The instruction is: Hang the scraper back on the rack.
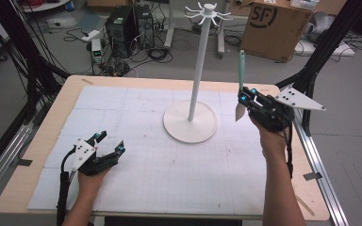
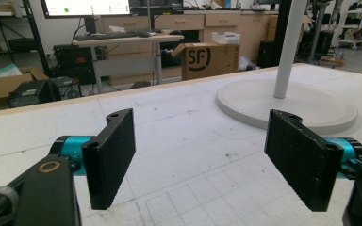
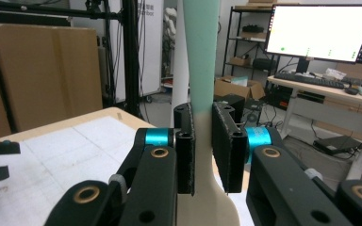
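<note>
Mint-green and cream, the spatula (image 1: 240, 84) stands upright in our right claw (image 1: 243, 100), at about three o'clock from the base of the white rack (image 1: 190, 121). We grip it at the neck, where the green handle meets the cream blade, and the pads press it from both sides, as the right gripper view shows (image 3: 202, 84). We judge that we hold it upright, handle end on top, so that this end can reach the hooks at the crown of the rack (image 1: 208, 10); whether the handle has a hole we cannot tell. Our left claw (image 1: 108, 142) rests low on the desk (image 1: 136, 179) at about eight o'clock from the base, its jaws wide apart with nothing between them, probably waiting out of the way.
</note>
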